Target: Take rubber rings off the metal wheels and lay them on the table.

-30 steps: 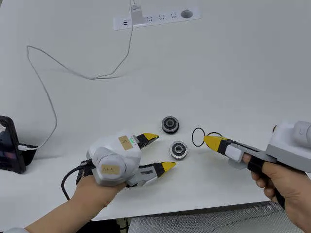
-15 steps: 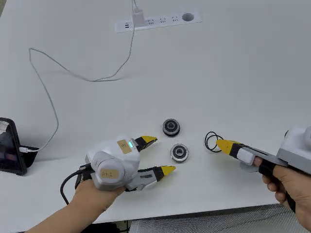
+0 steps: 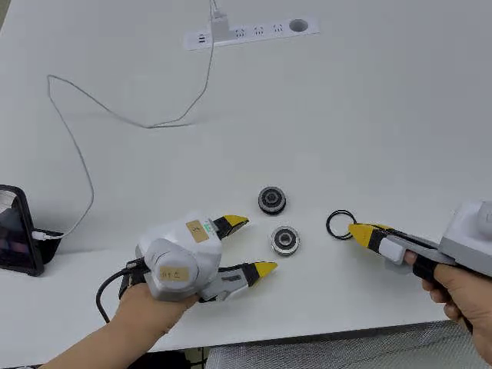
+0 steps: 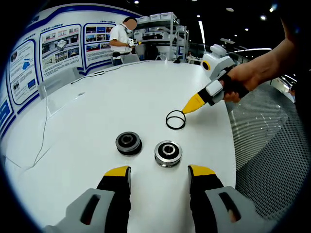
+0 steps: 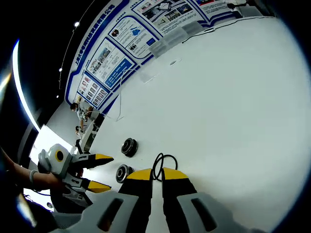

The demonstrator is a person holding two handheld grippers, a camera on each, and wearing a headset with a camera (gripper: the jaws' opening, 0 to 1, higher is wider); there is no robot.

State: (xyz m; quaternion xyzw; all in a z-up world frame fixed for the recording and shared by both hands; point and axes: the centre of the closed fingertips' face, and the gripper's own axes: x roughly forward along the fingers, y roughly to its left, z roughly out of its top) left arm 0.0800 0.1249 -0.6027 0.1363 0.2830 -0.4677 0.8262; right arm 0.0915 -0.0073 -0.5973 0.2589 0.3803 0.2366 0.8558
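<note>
Pinching the right edge of the rubber ring [image 3: 329, 224], the right gripper [image 3: 355, 229] has its jaws pressed together. The ring lies on the table [image 3: 346, 115], right of the near wheel [image 3: 284, 239] and the far wheel [image 3: 270, 200]. The left gripper [image 3: 254, 244] rests left of them, jaws spread.

A wheel [image 3: 285, 239] sits just ahead of the left claw [image 3: 258, 244], a second wheel [image 3: 270, 200] beyond it; a rubber ring [image 3: 340, 224] touches the right claw's [image 3: 355, 229] tip.

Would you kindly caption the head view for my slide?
Left hand-held gripper open beside two metal wheels; right hand-held gripper pinching rubber rings on white table.
</note>
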